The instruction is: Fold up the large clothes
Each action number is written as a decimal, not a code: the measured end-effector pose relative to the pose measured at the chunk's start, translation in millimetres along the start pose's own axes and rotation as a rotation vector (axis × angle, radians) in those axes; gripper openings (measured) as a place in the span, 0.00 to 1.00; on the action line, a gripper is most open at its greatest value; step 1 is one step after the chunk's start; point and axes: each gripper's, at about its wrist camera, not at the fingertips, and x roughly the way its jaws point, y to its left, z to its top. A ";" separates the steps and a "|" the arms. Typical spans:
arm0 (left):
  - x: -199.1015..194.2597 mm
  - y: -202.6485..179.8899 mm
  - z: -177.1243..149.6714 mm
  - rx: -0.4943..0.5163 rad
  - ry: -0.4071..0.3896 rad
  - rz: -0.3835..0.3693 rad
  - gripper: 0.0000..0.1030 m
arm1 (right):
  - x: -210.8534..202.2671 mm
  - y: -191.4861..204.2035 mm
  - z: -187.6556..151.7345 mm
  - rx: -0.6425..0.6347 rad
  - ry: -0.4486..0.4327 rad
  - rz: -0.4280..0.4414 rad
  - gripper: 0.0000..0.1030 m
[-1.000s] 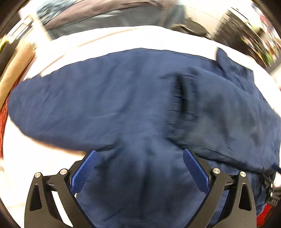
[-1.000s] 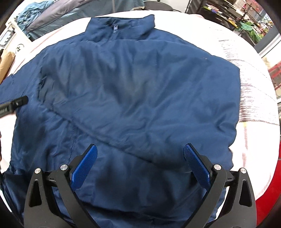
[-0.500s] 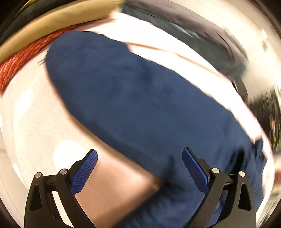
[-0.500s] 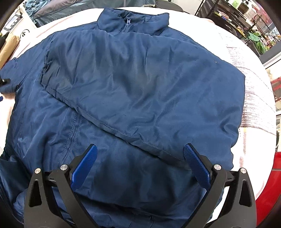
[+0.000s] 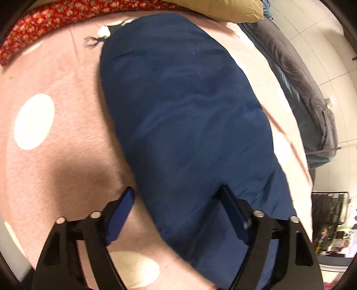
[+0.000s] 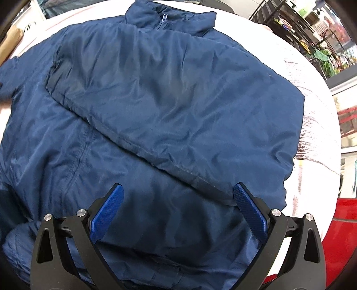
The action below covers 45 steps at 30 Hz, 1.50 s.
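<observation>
Closing: the left tongs [image 5: 176, 200] were drawing their jaws together over the near edge of the jacket's outstretched sleeve [image 5: 185, 107], which lay between them – the pads had not yet pressed it.
Right tongs: the right tongs [image 6: 178, 191] stood apart and empty, hovering above the jacket [image 6: 156, 100], whose body spread ahead of them with the collar [image 6: 171, 17] at the far end.
Folded sleeve: one sleeve [image 6: 189, 125] already lay slantwise across the chest, its lower end just ahead of the right tongs' right pad.
Surface: the jacket lay on a pink blanket with white dots [image 5: 55, 142]; whether a bench or a bed lay under it could not be told.
Risk, thin bite: the left tongs might catch only the top layer of slick cloth – the sleeve would then slip out on lifting.
Risk, drag: pulling the sleeve across could tug the body and undo the folded sleeve, as nothing pinned it.
Risk, blanket: the left pad sat over the pink blanket and might pinch it too.
Count: one jacket, two sleeves, one collar, two tongs, three white dots in view.
</observation>
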 end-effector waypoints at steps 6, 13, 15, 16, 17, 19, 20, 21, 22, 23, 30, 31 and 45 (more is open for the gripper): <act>6.6 -16.8 -3.1 0.031 0.000 -0.036 0.43 | -4.1 14.0 -3.7 -0.051 0.000 -0.022 0.94; -19.5 -62.7 -13.6 0.185 -0.083 -0.047 0.13 | -7.3 18.8 -6.9 -0.046 0.001 -0.025 0.94; -33.1 -86.7 -23.7 0.257 -0.116 -0.057 0.12 | -5.5 15.2 -5.5 -0.038 0.004 -0.021 0.94; -38.5 -99.9 -29.3 0.294 -0.131 -0.065 0.11 | -5.1 13.7 -4.8 -0.036 0.002 -0.020 0.94; -45.7 -118.1 -38.2 0.345 -0.145 -0.086 0.11 | -6.0 13.6 -5.2 -0.033 -0.002 -0.017 0.94; -58.8 -150.1 -59.0 0.435 -0.159 -0.136 0.10 | -6.3 11.3 -3.9 -0.030 -0.007 -0.012 0.94; -64.6 -169.8 -74.6 0.491 -0.163 -0.166 0.10 | -6.8 10.5 -4.3 -0.025 -0.009 -0.009 0.94; -69.4 -186.5 -90.5 0.544 -0.161 -0.193 0.10 | -6.5 8.9 -4.1 -0.021 -0.010 -0.007 0.94; -73.2 -208.9 -113.5 0.614 -0.155 -0.223 0.10 | -6.2 6.7 -3.9 -0.013 -0.011 -0.004 0.94; -73.7 -224.1 -128.9 0.665 -0.151 -0.239 0.10 | -5.4 4.5 -2.9 -0.006 -0.011 -0.002 0.94; -40.4 -304.5 -297.2 1.052 0.013 -0.315 0.10 | -2.1 -13.7 -1.3 0.059 -0.018 0.010 0.94; -33.9 -301.7 -314.3 1.081 0.030 -0.305 0.10 | -1.6 -15.6 -1.4 0.065 -0.018 0.010 0.94; 17.3 -283.4 -389.8 1.237 0.196 -0.218 0.72 | 3.1 -24.6 -2.7 0.095 -0.018 0.018 0.94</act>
